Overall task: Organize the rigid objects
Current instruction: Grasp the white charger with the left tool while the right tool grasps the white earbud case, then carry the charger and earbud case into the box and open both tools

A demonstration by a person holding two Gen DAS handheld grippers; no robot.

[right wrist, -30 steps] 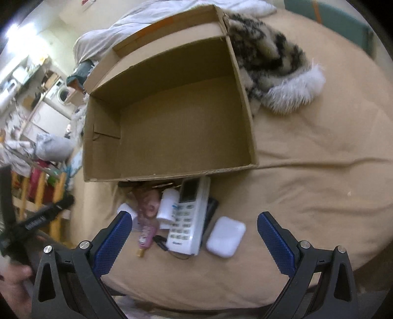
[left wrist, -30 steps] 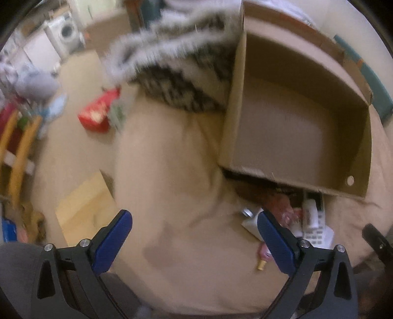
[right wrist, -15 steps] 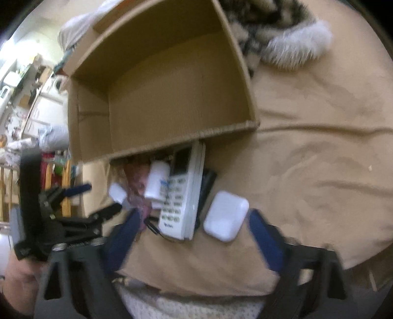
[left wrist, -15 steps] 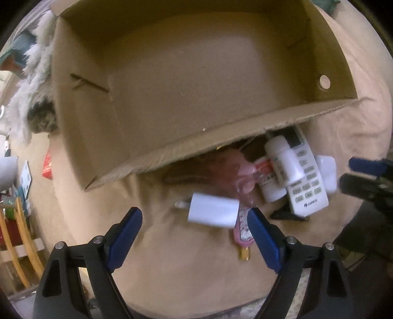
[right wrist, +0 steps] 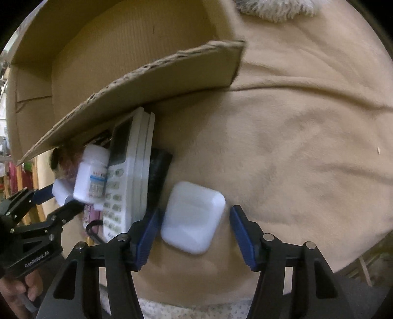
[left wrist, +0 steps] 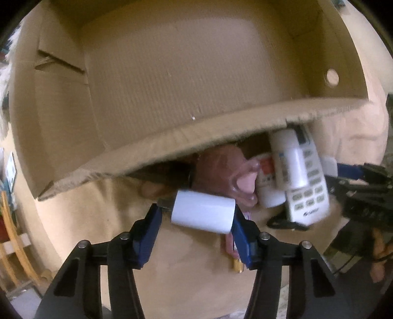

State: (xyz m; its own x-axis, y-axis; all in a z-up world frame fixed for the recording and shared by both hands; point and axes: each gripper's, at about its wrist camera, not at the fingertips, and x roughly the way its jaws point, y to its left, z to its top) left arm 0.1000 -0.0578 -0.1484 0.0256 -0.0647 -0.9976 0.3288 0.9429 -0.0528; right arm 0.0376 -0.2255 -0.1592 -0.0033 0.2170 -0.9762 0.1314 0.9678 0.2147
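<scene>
A white charger (left wrist: 203, 213) lies on the beige cover in front of the cardboard box (left wrist: 221, 127). My left gripper (left wrist: 197, 216) points down over it, its jaws closing, and both blue pads touch the charger's ends. A white earbud case (right wrist: 194, 216) sits between the closing jaws of my right gripper (right wrist: 195, 220). The left pad touches it and a small gap shows at the right pad. Between the two lie a white remote (right wrist: 125, 179), a white pill bottle (right wrist: 92, 176) and a pink item (left wrist: 231, 171), partly under the box's front wall.
The box (right wrist: 147, 73) stands open, with nothing visible inside. A black flat object (right wrist: 158, 171) lies under the remote. A furry item (right wrist: 275, 9) rests beyond the box's right corner. The beige cover (right wrist: 307, 122) stretches out to the right. Yellow wooden bars (left wrist: 14, 240) stand at far left.
Both grippers have come down close to the items. The left jaws narrowed from wide open onto the charger. The right jaws narrowed around the earbud case.
</scene>
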